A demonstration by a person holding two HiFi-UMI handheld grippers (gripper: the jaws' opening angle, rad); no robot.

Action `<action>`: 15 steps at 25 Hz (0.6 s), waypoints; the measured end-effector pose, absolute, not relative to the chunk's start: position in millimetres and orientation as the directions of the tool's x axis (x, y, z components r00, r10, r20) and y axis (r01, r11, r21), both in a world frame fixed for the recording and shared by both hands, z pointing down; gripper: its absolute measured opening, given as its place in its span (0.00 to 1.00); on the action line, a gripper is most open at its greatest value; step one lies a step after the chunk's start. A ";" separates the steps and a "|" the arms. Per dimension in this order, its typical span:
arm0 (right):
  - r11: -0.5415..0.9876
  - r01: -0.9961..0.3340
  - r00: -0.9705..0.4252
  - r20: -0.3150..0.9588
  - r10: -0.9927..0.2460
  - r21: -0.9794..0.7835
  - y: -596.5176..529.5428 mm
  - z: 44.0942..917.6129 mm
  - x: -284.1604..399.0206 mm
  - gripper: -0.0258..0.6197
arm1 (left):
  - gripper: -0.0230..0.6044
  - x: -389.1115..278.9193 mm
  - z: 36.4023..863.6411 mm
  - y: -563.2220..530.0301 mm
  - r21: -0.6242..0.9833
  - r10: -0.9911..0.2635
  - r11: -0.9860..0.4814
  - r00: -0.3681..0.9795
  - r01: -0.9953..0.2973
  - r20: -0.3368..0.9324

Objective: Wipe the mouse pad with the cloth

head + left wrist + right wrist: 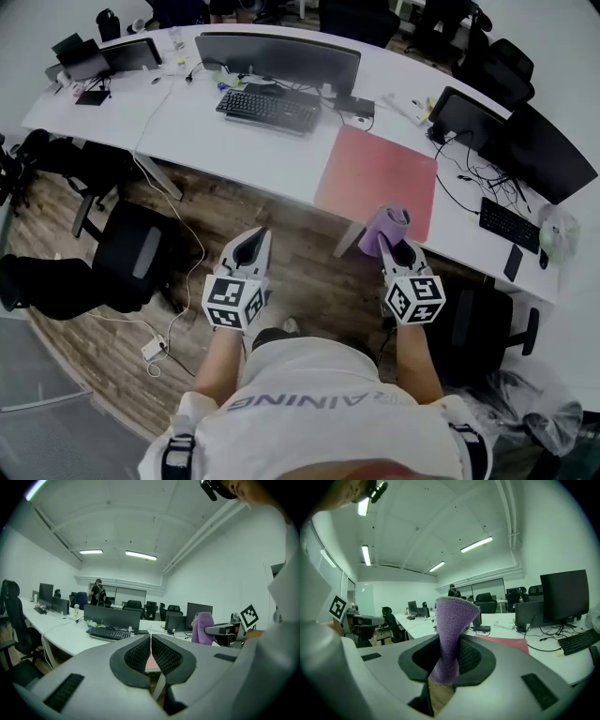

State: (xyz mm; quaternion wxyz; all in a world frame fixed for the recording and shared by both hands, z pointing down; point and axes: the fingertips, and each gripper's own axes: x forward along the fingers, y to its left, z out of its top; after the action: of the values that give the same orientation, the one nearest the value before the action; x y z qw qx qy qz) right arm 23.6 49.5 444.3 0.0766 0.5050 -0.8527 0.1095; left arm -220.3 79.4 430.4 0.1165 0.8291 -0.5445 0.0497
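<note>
A large pinkish-red mouse pad (377,175) lies on the white desk (234,141), in front of me and a little to the right. My right gripper (397,246) is shut on a purple cloth (386,228), held in the air just short of the pad's near edge. In the right gripper view the cloth (449,634) stands up from between the jaws, with the pad (506,642) beyond. My left gripper (251,246) hangs over the wooden floor, shut with nothing in it; its pads (141,656) meet and the pad (152,660) shows through the slit.
A black keyboard (268,109) and monitor (277,58) stand left of the pad; more monitors (525,145), cables and a second keyboard (507,225) are to its right. Black office chairs (131,253) stand on the floor at my left. A person (97,592) stands far back.
</note>
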 end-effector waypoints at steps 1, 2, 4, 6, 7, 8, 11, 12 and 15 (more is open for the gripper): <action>0.459 -0.882 -0.471 0.243 -0.848 -0.107 45.0 445.5 18.8 0.20 | 0.09 -225.0 432.0 72.9 0.143 -0.888 -0.387 0.409 -0.911 0.208; 0.452 -0.886 -0.463 0.245 -0.852 -0.106 40.4 447.0 14.3 0.20 | 0.09 -229.4 433.7 66.6 0.146 -0.885 -0.393 0.417 -0.908 0.208; 0.435 -0.894 -0.449 0.252 -0.857 -0.113 31.4 450.6 6.4 0.20 | 0.09 -237.2 437.8 54.9 0.154 -0.877 -0.404 0.430 -0.902 0.214; 0.423 -0.898 -0.440 0.262 -0.859 -0.120 23.0 454.1 0.2 0.20 | 0.09 -243.3 441.2 44.2 0.164 -0.872 -0.412 0.440 -0.896 0.216; 0.420 -0.900 -0.436 0.266 -0.859 -0.120 18.8 455.2 -1.9 0.20 | 0.09 -245.5 442.6 38.9 0.168 -0.870 -0.415 0.444 -0.894 0.216; 0.416 -0.902 -0.432 0.269 -0.861 -0.119 14.6 455.9 -3.1 0.20 | 0.09 -247.0 444.0 33.5 0.173 -0.867 -0.418 0.449 -0.892 0.215; 0.400 -0.910 -0.415 0.274 -0.867 -0.113 2.1 457.1 -2.0 0.20 | 0.09 -247.8 449.3 17.7 0.183 -0.857 -0.431 0.464 -0.884 0.224; 0.395 -0.912 -0.411 0.276 -0.869 -0.115 -2.3 457.9 -0.6 0.20 | 0.09 -246.5 451.1 12.5 0.186 -0.852 -0.436 0.470 -0.881 0.229; 0.384 -0.914 -0.406 0.285 -0.868 -0.131 -18.2 462.2 6.1 0.20 | 0.09 -238.8 453.9 -5.1 0.188 -0.843 -0.448 0.483 -0.874 0.237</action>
State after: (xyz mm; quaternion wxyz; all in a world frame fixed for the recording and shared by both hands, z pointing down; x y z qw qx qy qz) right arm 6.1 -18.2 462.2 0.0846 0.5383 -0.8277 0.1344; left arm -238.8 -5.1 453.9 0.1430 0.8490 -0.5056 0.0546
